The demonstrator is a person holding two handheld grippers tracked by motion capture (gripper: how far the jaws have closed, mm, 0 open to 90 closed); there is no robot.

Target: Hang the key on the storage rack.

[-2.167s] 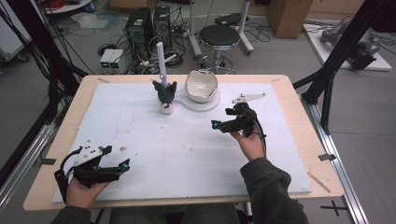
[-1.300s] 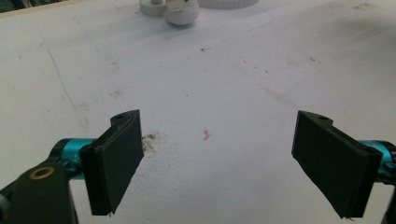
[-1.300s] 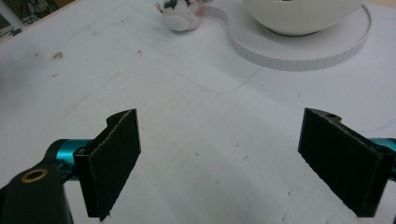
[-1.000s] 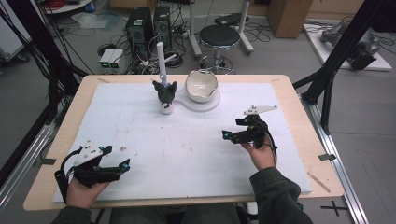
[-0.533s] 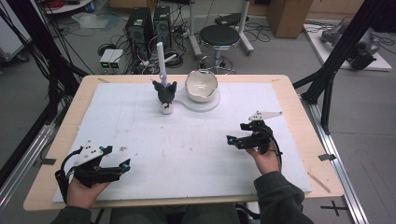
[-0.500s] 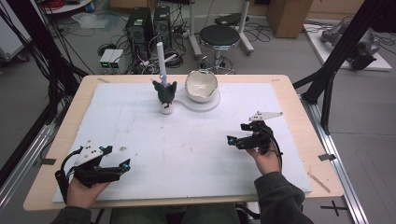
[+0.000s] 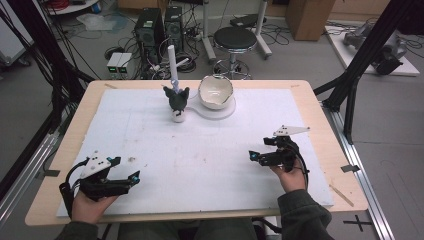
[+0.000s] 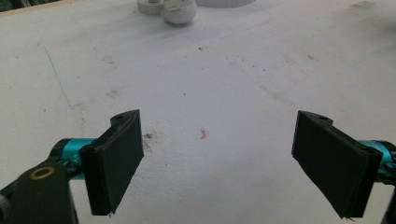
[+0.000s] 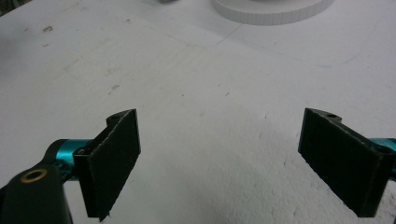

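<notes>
Both hand-held grippers are resting low near the person's edge of the worktop [image 7: 300, 100], each with its jaws spread wide and nothing between them. The left hand-held gripper [image 7: 131, 179] is sitting at the near left corner; the right hand-held gripper [image 7: 252, 156] is lying at the near right, pointing left across the white sheet [image 7: 210, 155]. The things nearest the work are standing well apart from both, at the far side: a dark figure holder with a white stick [image 7: 177, 98] and, just beside it, a white bowl [image 7: 215, 91] tilted on a round white plate [image 7: 227, 111]. Judging by this, the step in hand is either a pause or a return to rest, and any next move is calling for a long reach forward to those far things.

Against the earliest high view, the right hand-held gripper is pulling back from the middle of the sheet toward the near right edge, while the left one is staying where it was
</notes>
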